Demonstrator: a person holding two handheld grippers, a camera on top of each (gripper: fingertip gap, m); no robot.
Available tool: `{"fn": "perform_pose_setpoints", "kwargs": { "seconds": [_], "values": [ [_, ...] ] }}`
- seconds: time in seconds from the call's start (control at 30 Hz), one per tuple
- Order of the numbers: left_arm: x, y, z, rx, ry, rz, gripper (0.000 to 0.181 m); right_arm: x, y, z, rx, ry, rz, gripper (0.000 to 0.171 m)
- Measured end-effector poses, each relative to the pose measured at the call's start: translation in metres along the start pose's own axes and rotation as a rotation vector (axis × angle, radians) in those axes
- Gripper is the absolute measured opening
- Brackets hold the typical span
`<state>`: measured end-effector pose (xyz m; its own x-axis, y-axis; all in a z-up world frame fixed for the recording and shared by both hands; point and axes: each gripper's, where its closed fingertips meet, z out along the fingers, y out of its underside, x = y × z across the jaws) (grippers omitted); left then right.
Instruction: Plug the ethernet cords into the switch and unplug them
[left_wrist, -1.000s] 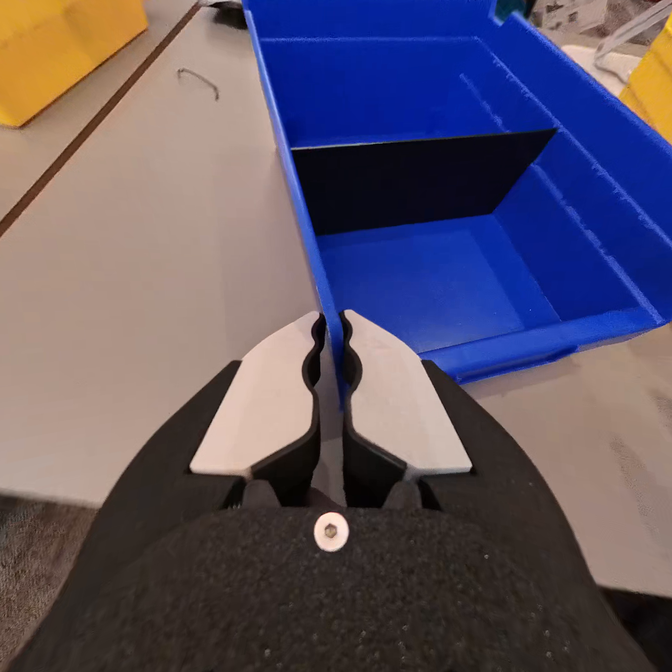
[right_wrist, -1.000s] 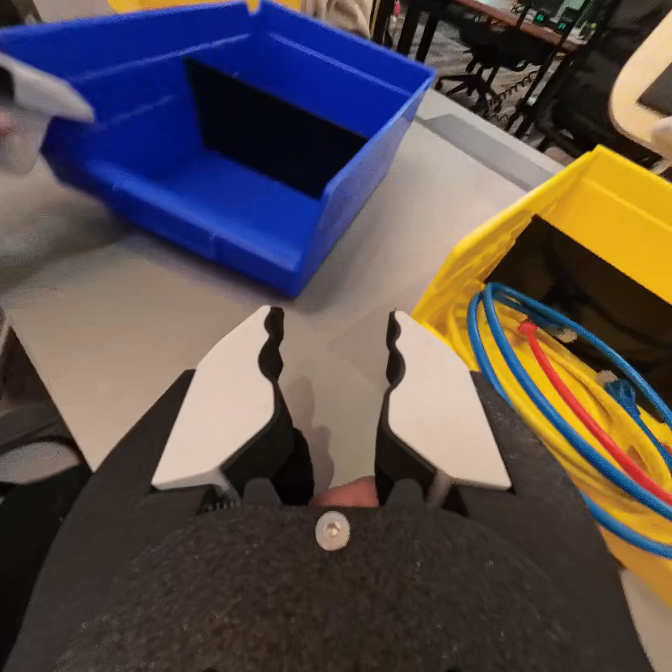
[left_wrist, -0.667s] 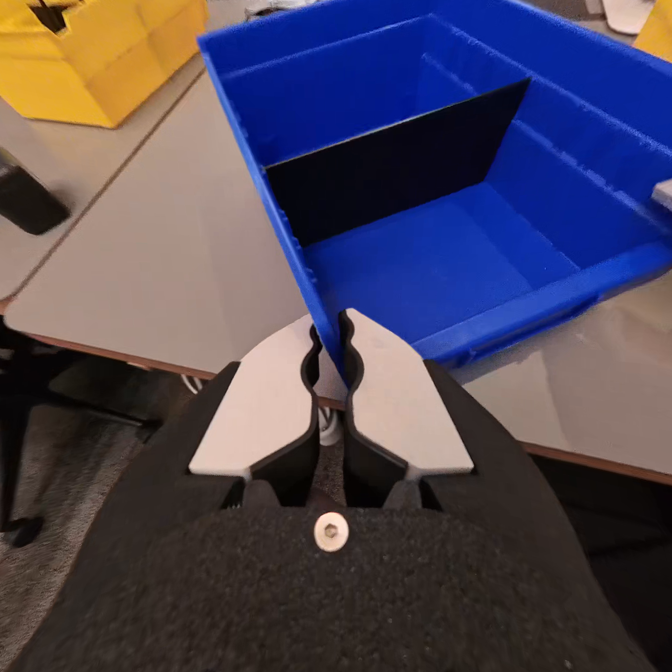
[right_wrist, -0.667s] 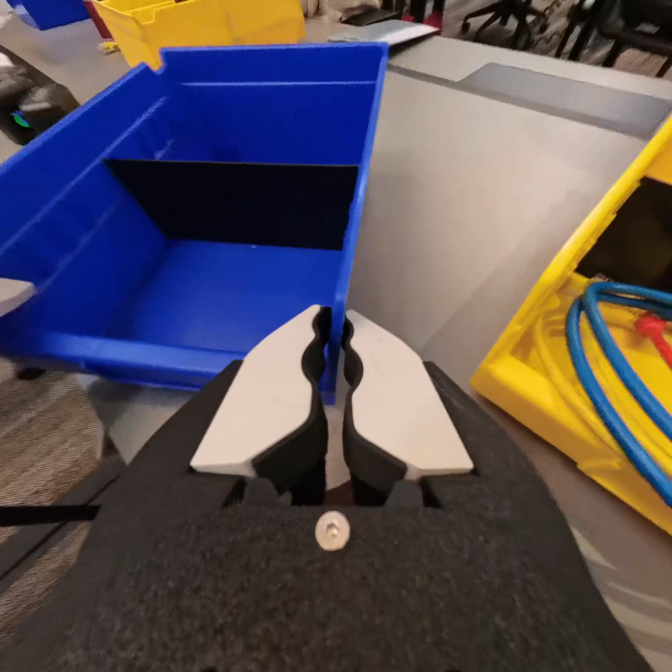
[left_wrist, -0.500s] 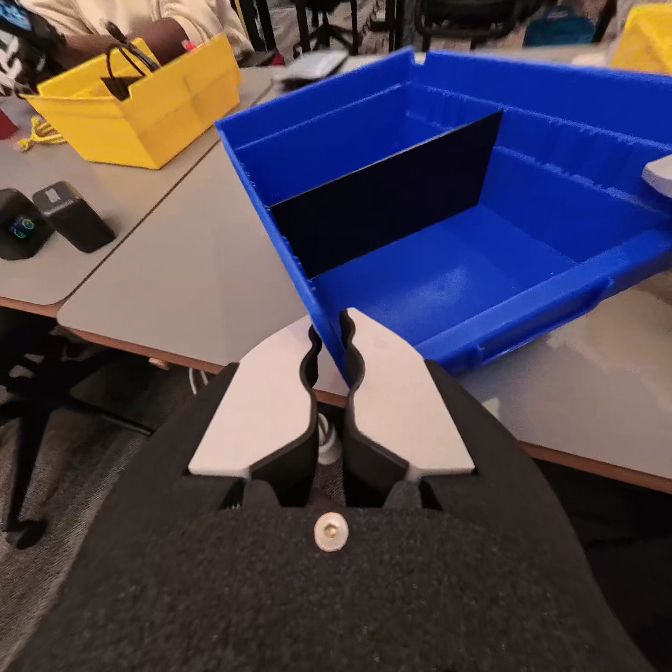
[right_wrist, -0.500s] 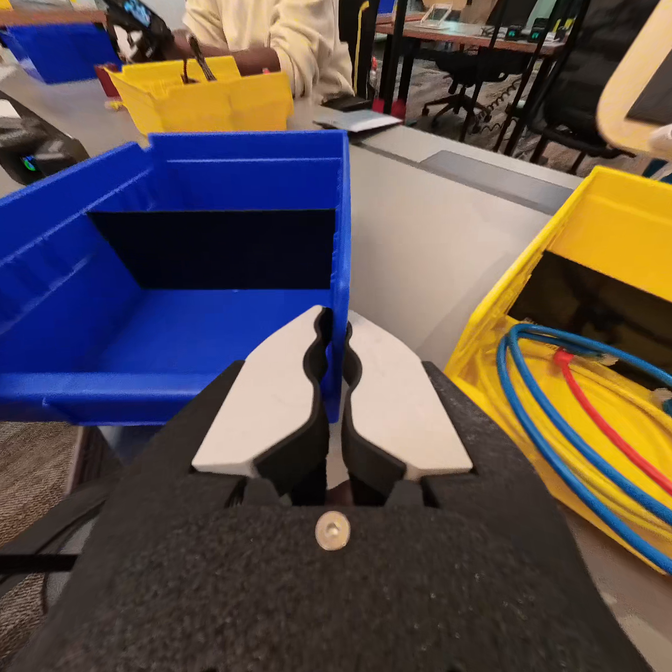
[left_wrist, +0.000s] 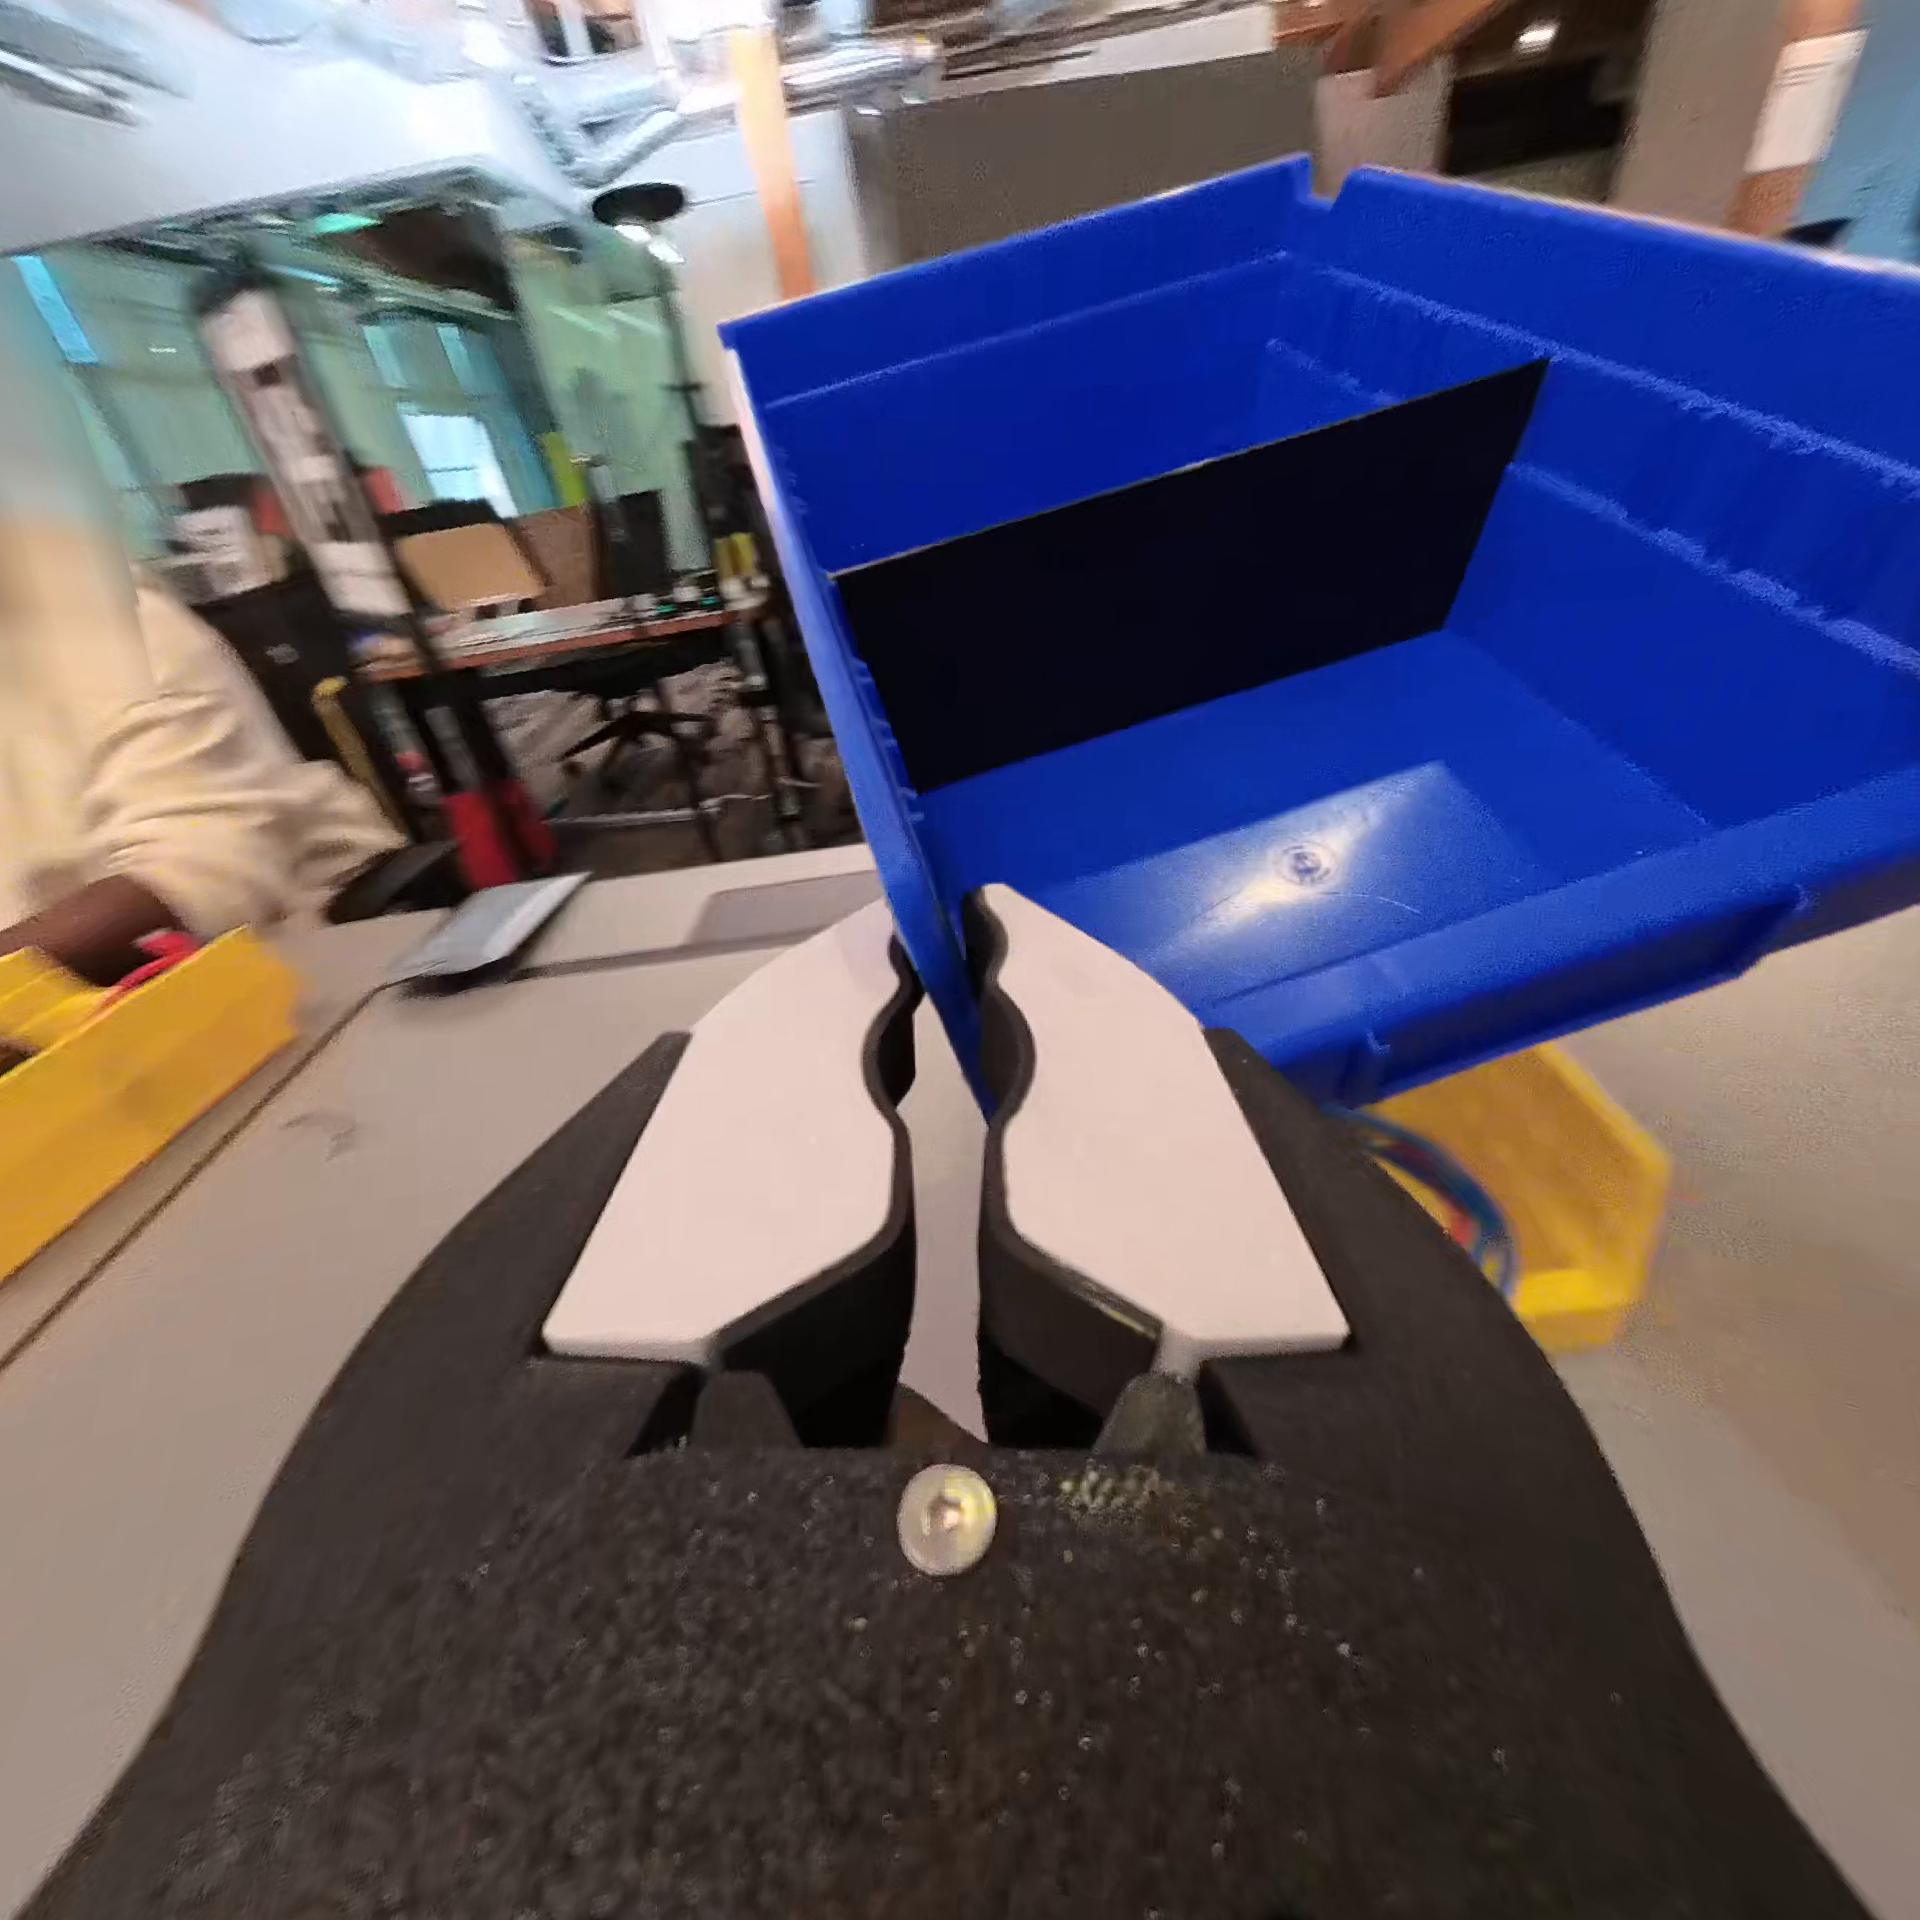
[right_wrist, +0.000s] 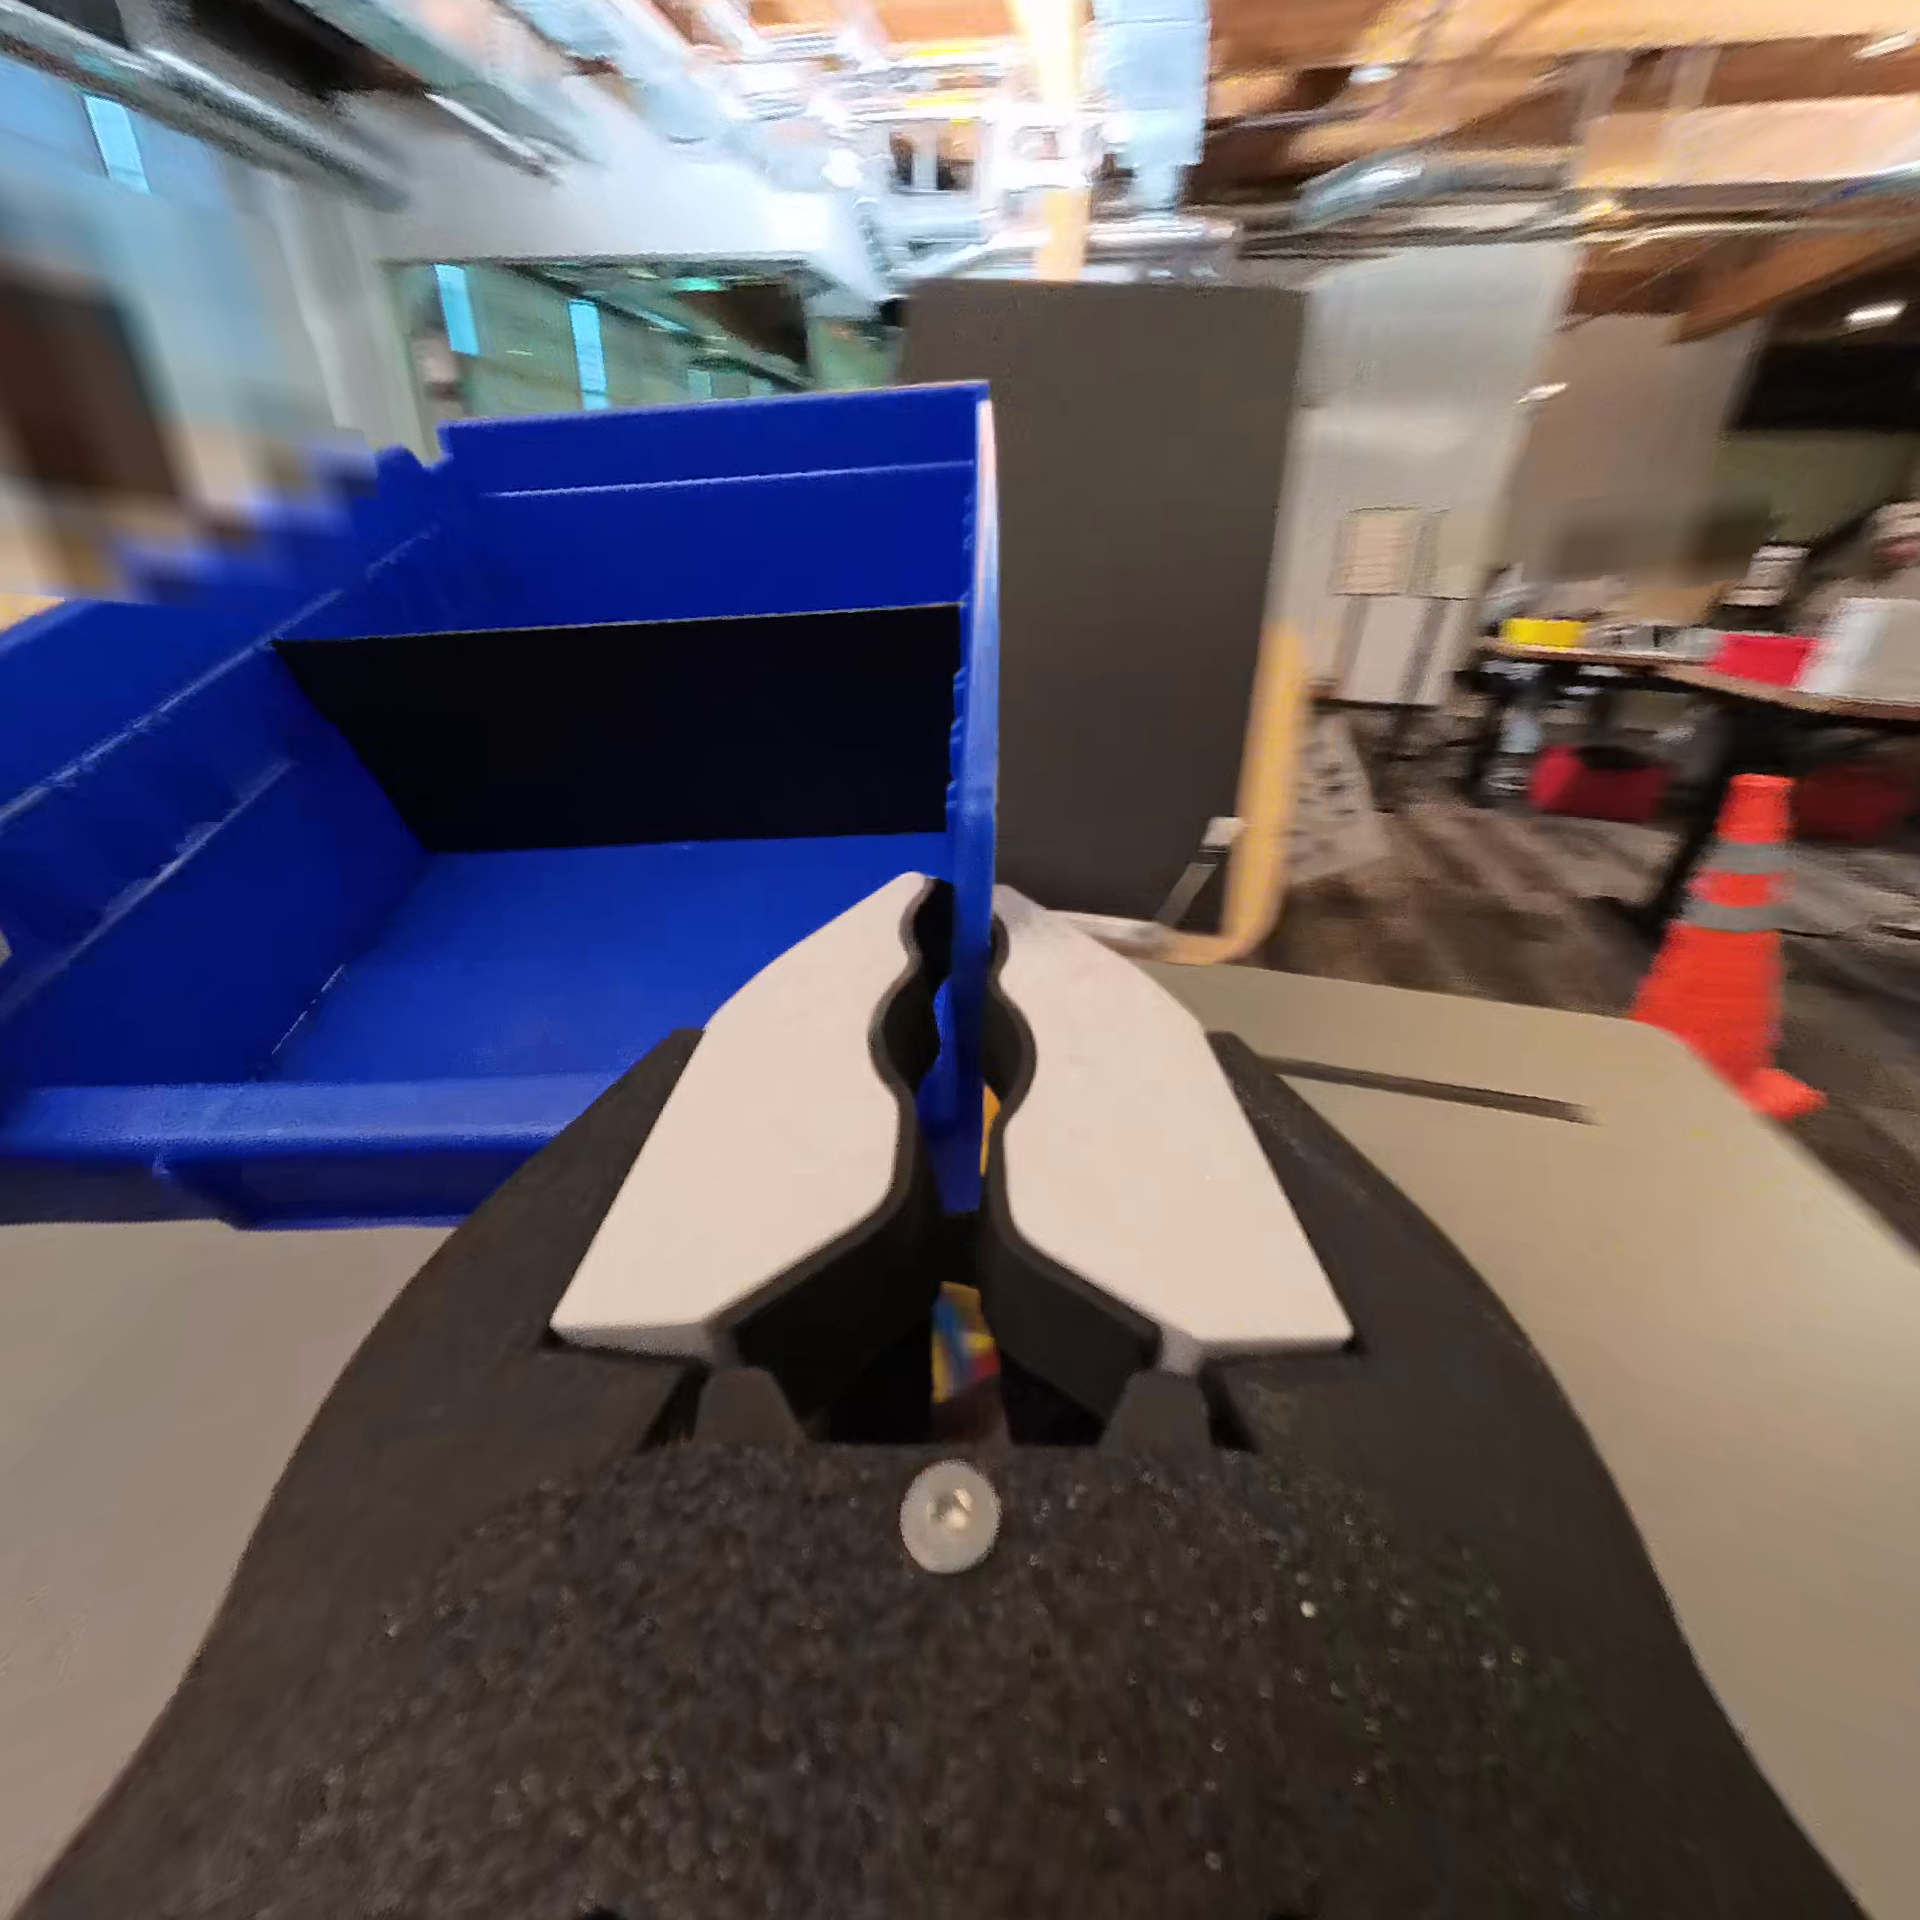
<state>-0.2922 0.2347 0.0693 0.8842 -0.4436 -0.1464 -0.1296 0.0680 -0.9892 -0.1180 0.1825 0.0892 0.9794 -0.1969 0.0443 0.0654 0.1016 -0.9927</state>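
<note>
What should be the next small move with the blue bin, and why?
Probably carry the bin sideways, level, to bare table. Both grippers, left and right, grip opposite walls; it hangs above the yellow bin of cables.

Bright indoor light, motion-blurred background

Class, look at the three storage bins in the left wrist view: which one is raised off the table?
The blue bin. The left gripper clamps its side wall, holding it tilted above the table, partly over the yellow bin with cables. The other yellow bin sits at far left.
</note>
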Motion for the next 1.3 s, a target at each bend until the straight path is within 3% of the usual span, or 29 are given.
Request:
{"fn": "perform_pose_setpoints", "kwargs": {
  "seconds": [0.17,0.3,0.4,0.53,0.73,0.9,1.0,1.1,1.2,1.3],
  "values": [
    [0.15,-0.008,0.062,-0.019,0.259,0.009,0.006,0.152,0.024,-0.024,-0.093,0.293,0.015,0.003],
    [0.252,0.035,0.092,-0.172,0.419,-0.036,0.005,0.244,0.081,-0.05,-0.203,0.412,0.153,0.002],
    [0.294,0.077,0.105,-0.295,0.453,-0.059,0.004,0.279,0.131,-0.057,-0.337,0.446,0.138,0.004],
    [0.324,0.105,0.101,-0.306,0.458,-0.013,0.006,0.307,0.178,-0.06,-0.428,0.389,0.204,0.003],
    [0.336,0.125,0.1,-0.287,0.436,0.008,0.008,0.322,0.2,-0.052,-0.39,0.322,0.23,0.002],
    [0.347,0.146,0.099,-0.388,0.51,-0.104,0.016,0.328,0.238,-0.046,-0.519,0.348,0.291,0.006],
    [0.349,0.142,0.098,-0.391,0.541,-0.119,0.021,0.33,0.239,-0.043,-0.481,0.387,0.373,0.007],
    [0.34,0.112,0.078,-0.358,0.645,-0.218,0.026,0.329,0.237,-0.049,-0.504,0.39,0.357,0.016],
    [0.29,0.075,0.053,-0.279,0.68,-0.287,0.027,0.337,0.209,-0.068,-0.445,0.464,0.242,0.025],
    [0.19,0.061,0.051,-0.226,0.526,-0.32,0.032,0.32,0.166,-0.075,-0.345,0.485,0.217,0.029]
  ]
}}
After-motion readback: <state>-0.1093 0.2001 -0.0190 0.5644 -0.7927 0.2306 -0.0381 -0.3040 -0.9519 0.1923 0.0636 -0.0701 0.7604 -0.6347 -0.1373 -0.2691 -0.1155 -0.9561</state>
